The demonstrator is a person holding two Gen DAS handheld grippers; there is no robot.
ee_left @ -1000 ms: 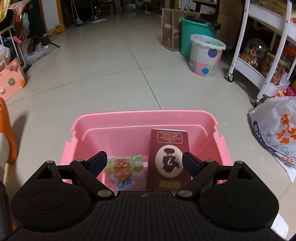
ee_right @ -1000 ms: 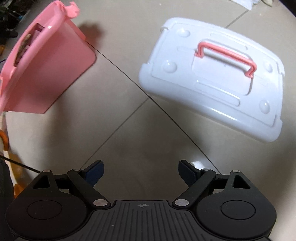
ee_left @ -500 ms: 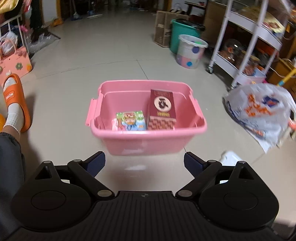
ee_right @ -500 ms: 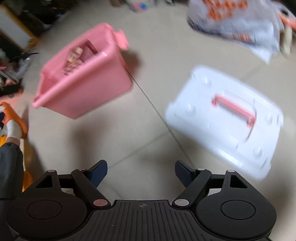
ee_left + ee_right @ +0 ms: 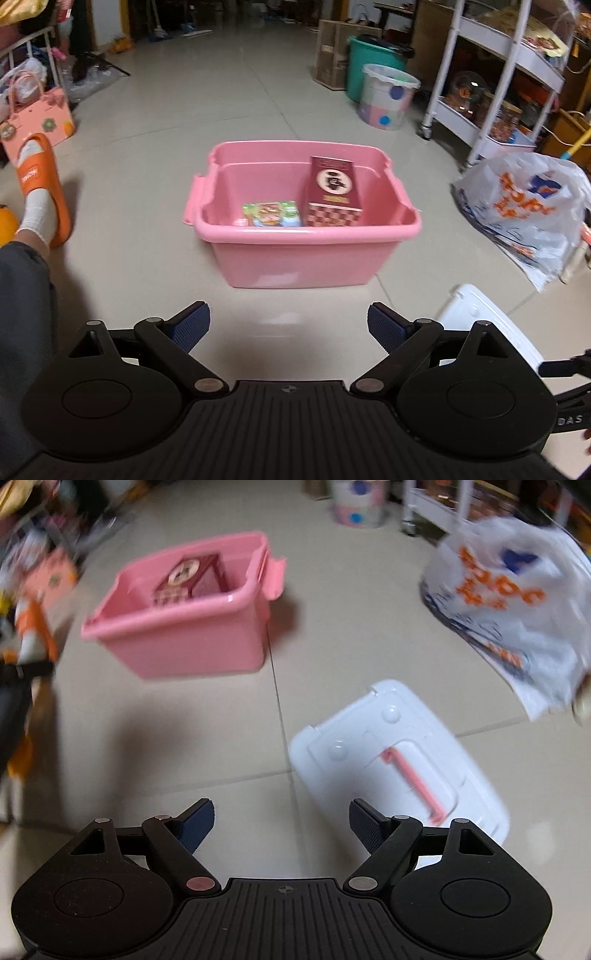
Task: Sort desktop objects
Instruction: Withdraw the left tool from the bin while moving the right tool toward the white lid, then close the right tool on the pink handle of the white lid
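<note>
A pink plastic bin stands on the tiled floor. Inside it a maroon box stands upright and a small colourful packet lies beside it on the left. My left gripper is open and empty, well short of the bin. In the right wrist view the bin is at the upper left and its white lid with a pink handle lies flat on the floor. My right gripper is open and empty, just short of the lid's left edge. The lid's corner shows in the left wrist view.
A white printed plastic bag lies right of the bin. A white shelf trolley, a dotted bucket and a green bucket stand at the back right. A person's leg and orange slipper are at the left.
Both grippers have pulled back and up from the bin. The left one was over the bin's rim and is now well short of it. The right view has swung, bringing the lid close under it.
</note>
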